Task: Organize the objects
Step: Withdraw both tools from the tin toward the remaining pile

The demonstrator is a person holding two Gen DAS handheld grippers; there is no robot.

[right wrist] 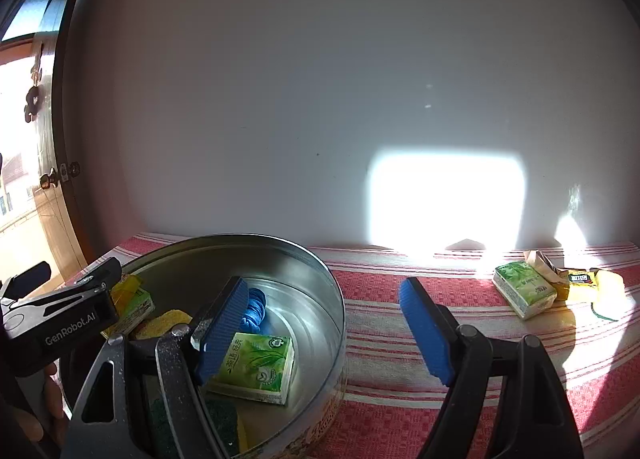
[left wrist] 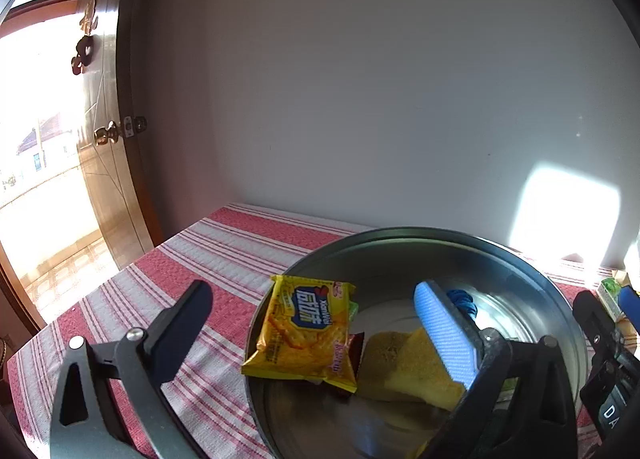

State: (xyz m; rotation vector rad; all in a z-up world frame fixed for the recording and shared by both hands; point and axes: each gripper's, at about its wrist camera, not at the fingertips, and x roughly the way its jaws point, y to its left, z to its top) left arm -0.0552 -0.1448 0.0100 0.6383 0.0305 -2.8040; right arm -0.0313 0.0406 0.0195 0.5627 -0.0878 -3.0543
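Observation:
A round metal tin stands on the red-striped cloth. In the left wrist view it holds a yellow cracker packet, a yellow sponge and a blue item. In the right wrist view it holds a green tissue pack, the blue item and a sponge. My left gripper is open and empty over the tin's left rim. My right gripper is open and empty, straddling the tin's right wall. A second green tissue pack and a yellow packet lie far right.
A white wall rises behind the table. A wooden door stands open at the left with bright daylight beyond. The striped cloth stretches between the tin and the far-right items. The left gripper's body shows at the left in the right wrist view.

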